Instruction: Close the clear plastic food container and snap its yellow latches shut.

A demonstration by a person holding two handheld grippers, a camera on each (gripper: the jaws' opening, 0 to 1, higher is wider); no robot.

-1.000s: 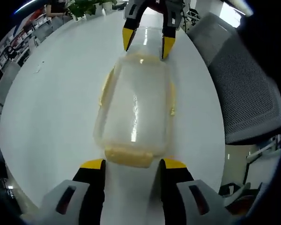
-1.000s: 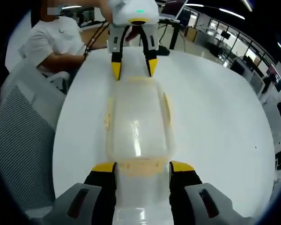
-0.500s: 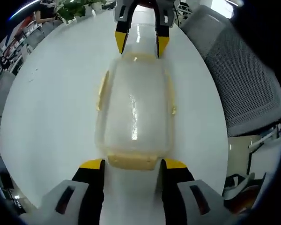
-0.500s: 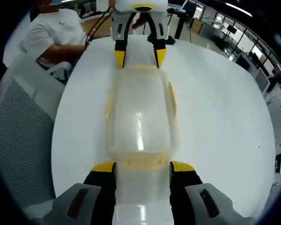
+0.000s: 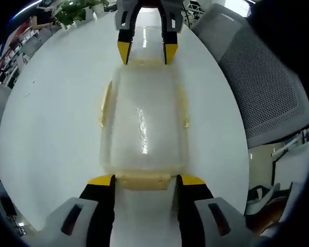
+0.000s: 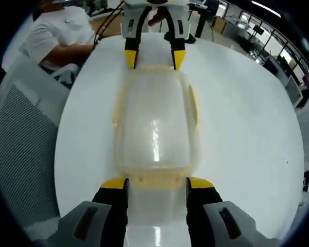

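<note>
Container (image 5: 142, 123) lay lengthwise on the white counter (image 5: 51, 128), roughly mid-surface, well in from either long edge, lid already seated on top. Left tool (image 5: 142, 180) sat at one short end, jaws spread to either side of that end's yellow latch (image 5: 142, 180), tips just beside it. Right tool (image 6: 156, 183) mirrored this at the opposite short end, jaws likewise spread around its own latch (image 6: 155, 178); nothing pinched by either. Side latches (image 5: 104, 105) along the long edges looked flared outward, though glare through the clear lid made that hard to confirm.

Judged step: pressing the two end latches home.

- Both ends best worked together, so the container could not slide along the slick counter.
- Push should go on the latch flap, down and inward toward the wall, not on the lid.
- Lid rim ought to be flush first; a lifted corner would keep a latch from catching.
- Long-side latches would remain afterward.
</note>
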